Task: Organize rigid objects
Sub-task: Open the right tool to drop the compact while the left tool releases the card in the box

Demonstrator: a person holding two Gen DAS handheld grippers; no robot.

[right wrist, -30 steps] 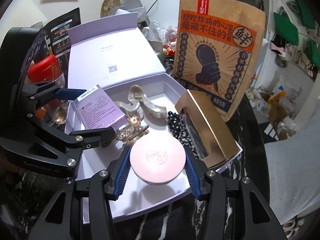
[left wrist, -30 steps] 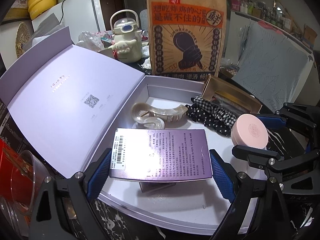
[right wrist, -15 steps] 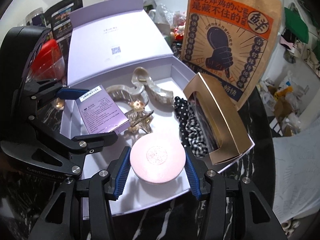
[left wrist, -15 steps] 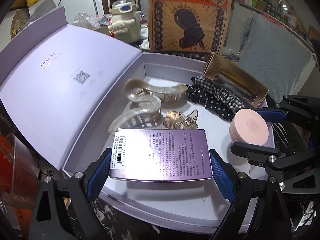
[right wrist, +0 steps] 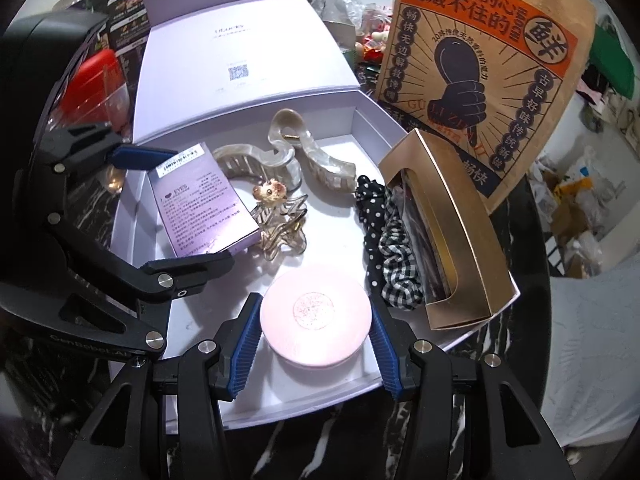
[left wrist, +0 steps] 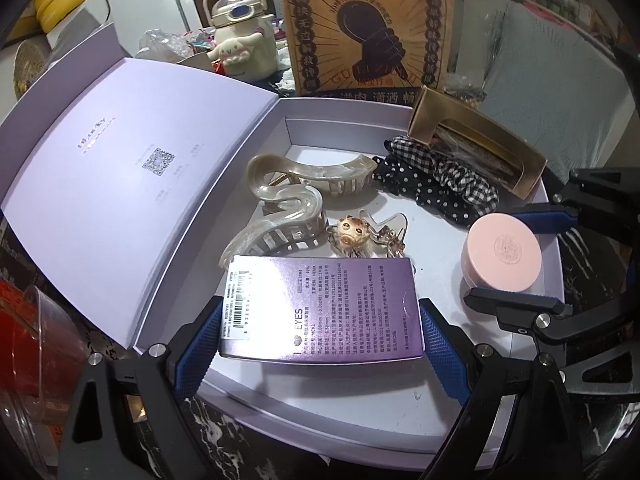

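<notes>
My left gripper (left wrist: 320,322) is shut on a purple printed carton (left wrist: 320,304), held flat over the near left part of an open lavender gift box (left wrist: 320,412). My right gripper (right wrist: 316,332) is shut on a round pink compact (right wrist: 316,312) low over the box's near right part; whether it touches the floor I cannot tell. In the box lie two pearl hair claws (left wrist: 312,176), a small amber claw (left wrist: 360,236), black-and-white scrunchies (left wrist: 436,184) and a gold windowed carton (left wrist: 476,140). The right wrist view shows the left gripper (right wrist: 196,208) and the purple carton (right wrist: 200,204) too.
The box's lid (left wrist: 120,180) stands open on the left. A tall brown paper bag (left wrist: 368,28) rises just behind the box, with a cream character bottle (left wrist: 240,40) beside it. A clear cup (left wrist: 36,360) and something red sit at the near left. The table top is black marble.
Both grippers have tipped further down toward the box, so the claws and scrunchies show more fully and the paper bag sits higher in view. Both still hold their objects.
</notes>
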